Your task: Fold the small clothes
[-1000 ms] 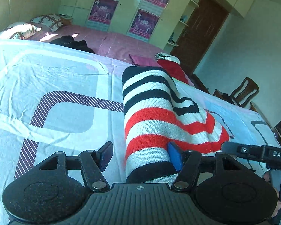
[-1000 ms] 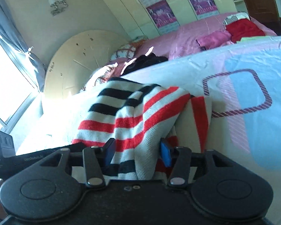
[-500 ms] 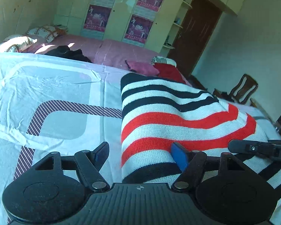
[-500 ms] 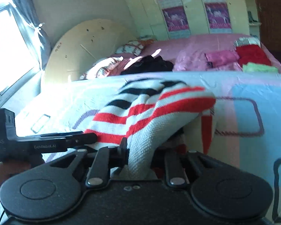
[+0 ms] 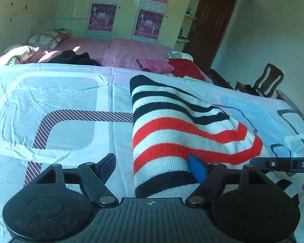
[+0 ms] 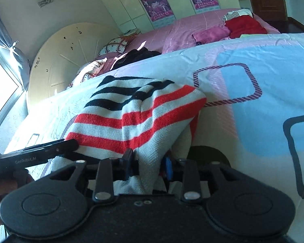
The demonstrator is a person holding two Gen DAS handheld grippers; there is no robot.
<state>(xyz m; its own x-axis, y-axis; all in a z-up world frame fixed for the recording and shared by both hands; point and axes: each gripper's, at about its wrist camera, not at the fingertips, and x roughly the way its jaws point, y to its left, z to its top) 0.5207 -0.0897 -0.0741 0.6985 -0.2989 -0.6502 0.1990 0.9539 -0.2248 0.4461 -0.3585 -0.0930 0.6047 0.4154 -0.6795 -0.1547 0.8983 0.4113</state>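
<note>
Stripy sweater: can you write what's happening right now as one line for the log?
step: folding | item: striped sweater on bedsheet | left gripper: open beside sweater | right gripper: shut on sweater, edge lifted

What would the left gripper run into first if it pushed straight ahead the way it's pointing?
The striped knit garment. It already lies between the open fingers of the left gripper, against the blue right-hand pad, so going forward would likely just push into its folds, with the bedsheet underneath.

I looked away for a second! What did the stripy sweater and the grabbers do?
The right gripper closed on the stripy sweater and holds a bunched fold. The left gripper stayed wide open, sweater between its fingers. The bedsheet and clothes pile stayed put.
</note>
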